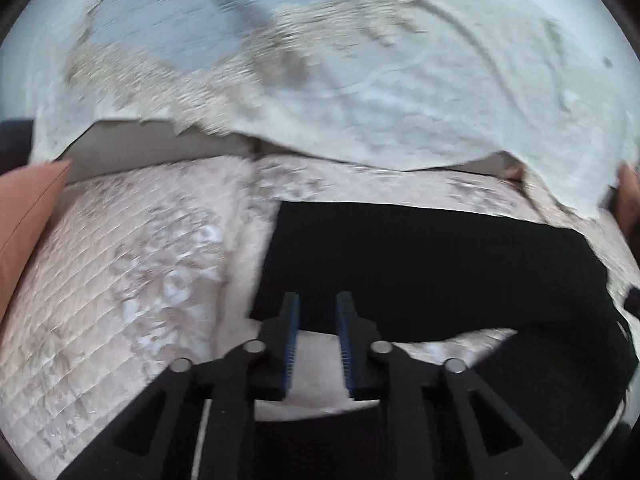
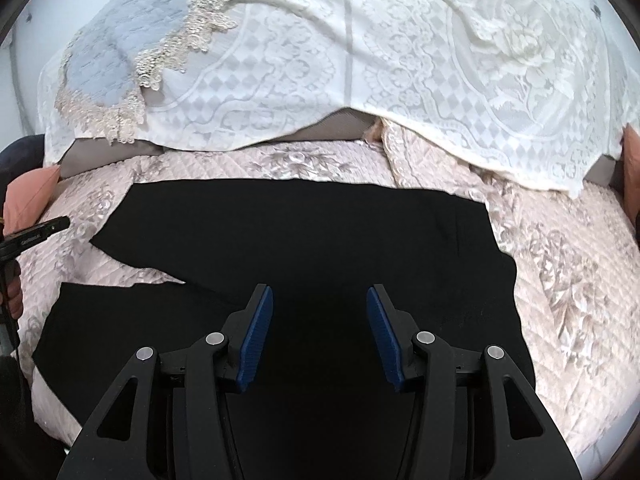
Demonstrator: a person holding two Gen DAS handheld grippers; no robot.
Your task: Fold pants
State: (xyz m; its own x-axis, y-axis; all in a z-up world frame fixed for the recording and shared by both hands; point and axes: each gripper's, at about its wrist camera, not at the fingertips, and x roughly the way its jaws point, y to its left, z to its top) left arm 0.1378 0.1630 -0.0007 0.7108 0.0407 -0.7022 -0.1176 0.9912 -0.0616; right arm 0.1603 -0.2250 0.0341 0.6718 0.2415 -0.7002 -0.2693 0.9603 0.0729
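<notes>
Pants fill the centre of my left wrist view, flat on the quilted bed cover; my left gripper hovers at their lower edge, fingers slightly apart on nothing.

Right wrist view: right gripper centred above the black cloth, fingers wide, ready. Lettering on the other gripper at left edge is unreadable.

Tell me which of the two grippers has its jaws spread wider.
The right gripper: its blue pads stand far apart over the black pants. The left gripper shows only a narrow gap, with nothing between its pads.
</notes>
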